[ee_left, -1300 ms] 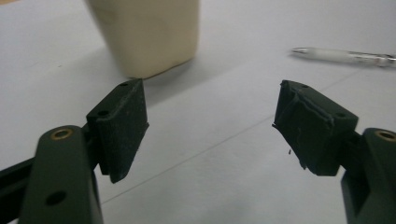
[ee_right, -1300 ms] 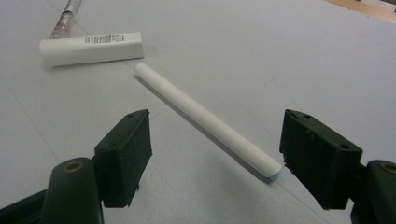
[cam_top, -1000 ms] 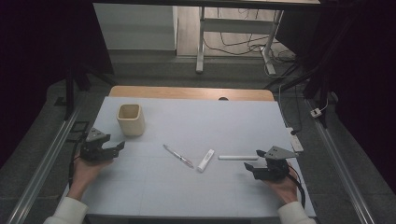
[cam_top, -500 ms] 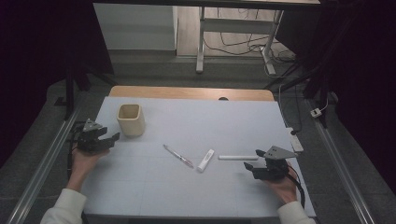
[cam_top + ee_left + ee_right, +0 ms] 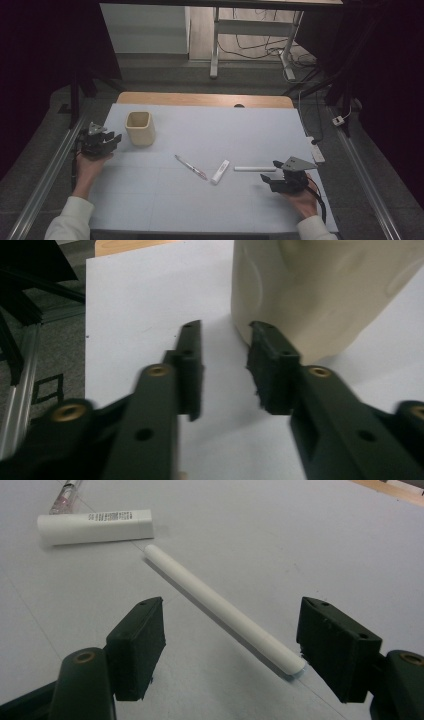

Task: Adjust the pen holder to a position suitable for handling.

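**Operator:** Status of both grippers and the work items?

**Technician:** The left gripper (image 5: 100, 142) sits at the left edge of the white mat (image 5: 210, 125), just beside the beige cup (image 5: 139, 128). Its jaws have just been closing and now stand narrowly apart with only bare mat between them; the left gripper view puts one jaw tip close against the cup's lower wall, contact not confirmed. The right gripper (image 5: 267, 179) rests near the right front of the mat, jaws wide apart. The white stick (image 5: 225, 615) lies flat between them, its near end just beside one jaw; no pad presses on it.

**Operator:** Other items?

**Technician:** A white tube (image 5: 220, 171) and a clear pen (image 5: 190, 167) lie mid-mat, well apart from the cup.

**Operator:** Handling characteristics of the stick?

**Technician:** Judged as light, rigid and smooth. It is round, so it can roll away under a one-sided push. Recommended hold: across the shaft, slightly inboard of the near end, pads square to the axis. A hold at the extreme tip risks the stick pivoting or squirting out.

**Operator:** And the cup?

**Technician:** It stands upright, mouth open. It appears light and thick-walled, with a matte surface offering fair friction. Being light, it tips or slides if nudged low on one side. Recommended hold: over the rim, one jaw inside, one outside. Its full width looks too great for the present jaw gap.
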`<state>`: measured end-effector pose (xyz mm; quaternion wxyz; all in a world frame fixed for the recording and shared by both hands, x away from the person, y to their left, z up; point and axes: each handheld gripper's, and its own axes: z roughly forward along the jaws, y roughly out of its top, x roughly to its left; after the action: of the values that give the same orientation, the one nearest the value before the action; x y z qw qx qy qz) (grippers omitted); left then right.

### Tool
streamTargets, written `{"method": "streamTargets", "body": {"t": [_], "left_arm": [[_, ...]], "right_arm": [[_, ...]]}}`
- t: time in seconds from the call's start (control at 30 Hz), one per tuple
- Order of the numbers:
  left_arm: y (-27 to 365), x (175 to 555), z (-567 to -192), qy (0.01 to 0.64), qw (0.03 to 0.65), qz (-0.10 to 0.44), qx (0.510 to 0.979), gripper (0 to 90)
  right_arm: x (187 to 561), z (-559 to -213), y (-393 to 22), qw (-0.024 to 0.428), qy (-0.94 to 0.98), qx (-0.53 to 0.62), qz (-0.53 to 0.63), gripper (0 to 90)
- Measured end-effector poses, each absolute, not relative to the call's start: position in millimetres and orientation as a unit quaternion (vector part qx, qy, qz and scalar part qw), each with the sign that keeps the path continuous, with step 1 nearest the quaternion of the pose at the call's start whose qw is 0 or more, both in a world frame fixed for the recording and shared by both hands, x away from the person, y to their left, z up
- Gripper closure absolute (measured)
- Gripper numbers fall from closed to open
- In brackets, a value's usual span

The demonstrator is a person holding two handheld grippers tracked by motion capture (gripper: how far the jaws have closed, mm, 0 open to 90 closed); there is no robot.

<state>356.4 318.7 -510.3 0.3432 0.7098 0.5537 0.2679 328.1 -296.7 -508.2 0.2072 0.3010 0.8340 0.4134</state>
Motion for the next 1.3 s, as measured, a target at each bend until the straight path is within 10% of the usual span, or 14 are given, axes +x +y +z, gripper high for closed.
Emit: {"method": "streamTargets", "body": {"t": [0.17, 1.3], "left_arm": [[319, 362, -510, 0.549, 0.348, 0.265, 0.712, 88.1], [307, 407, -530, 0.553, 0.347, 0.231, 0.721, 88.5]], "right_arm": [[328, -509, -295, 0.212, 0.835, 0.301, 0.41, 27.7], [329, -510, -295, 0.214, 0.839, 0.299, 0.401, 28.2]]}}
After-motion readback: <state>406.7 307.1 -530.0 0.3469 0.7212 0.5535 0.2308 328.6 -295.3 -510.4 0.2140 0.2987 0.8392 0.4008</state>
